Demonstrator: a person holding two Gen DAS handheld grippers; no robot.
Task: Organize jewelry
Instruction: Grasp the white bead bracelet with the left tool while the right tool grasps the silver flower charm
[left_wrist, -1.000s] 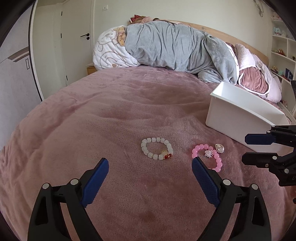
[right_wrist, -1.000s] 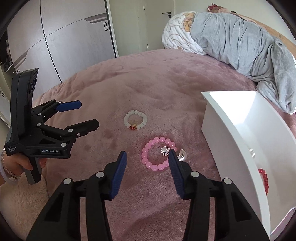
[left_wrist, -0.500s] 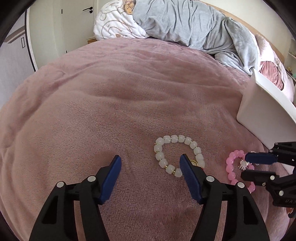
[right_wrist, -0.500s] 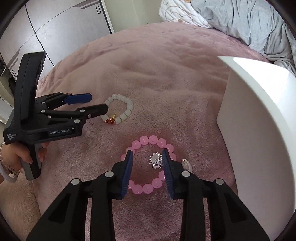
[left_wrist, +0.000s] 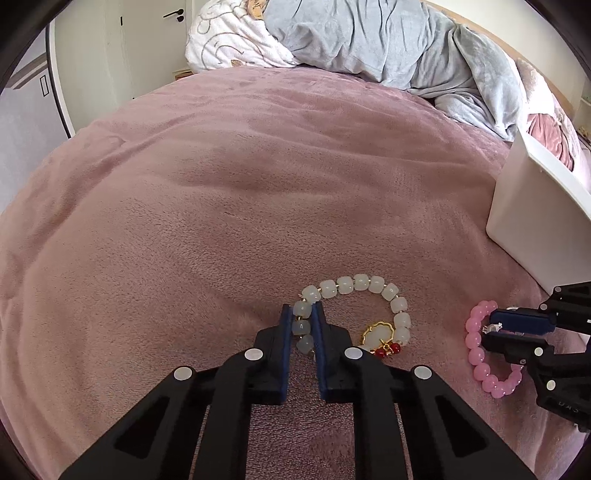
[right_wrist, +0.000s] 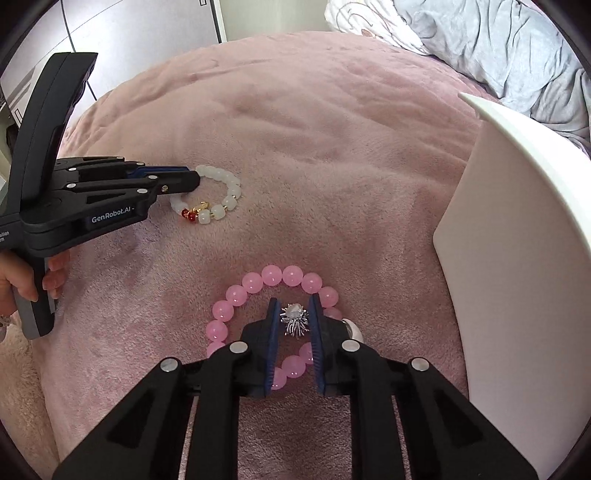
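A white bead bracelet (left_wrist: 364, 288) with a gold and red charm lies on the pink bedspread. My left gripper (left_wrist: 303, 314) is shut on its left side, down on the bed; both also show in the right wrist view, the bracelet (right_wrist: 225, 192) and gripper (right_wrist: 194, 181). A pink bead bracelet (right_wrist: 273, 277) lies in front of the white box. My right gripper (right_wrist: 293, 306) is closed around a spiky silver brooch (right_wrist: 294, 320) lying inside the pink bracelet. In the left wrist view the right gripper (left_wrist: 493, 326) is over the pink bracelet (left_wrist: 476, 354).
A white storage box (right_wrist: 517, 221) stands on the bed at the right, also in the left wrist view (left_wrist: 532, 206). A small pale shell-like piece (right_wrist: 352, 328) lies by the pink bracelet. A grey blanket (left_wrist: 388, 40) and pillows are piled at the bed's head.
Both grippers have lowered to the bed and closed: the left onto the white bracelet, the right around the silver brooch.
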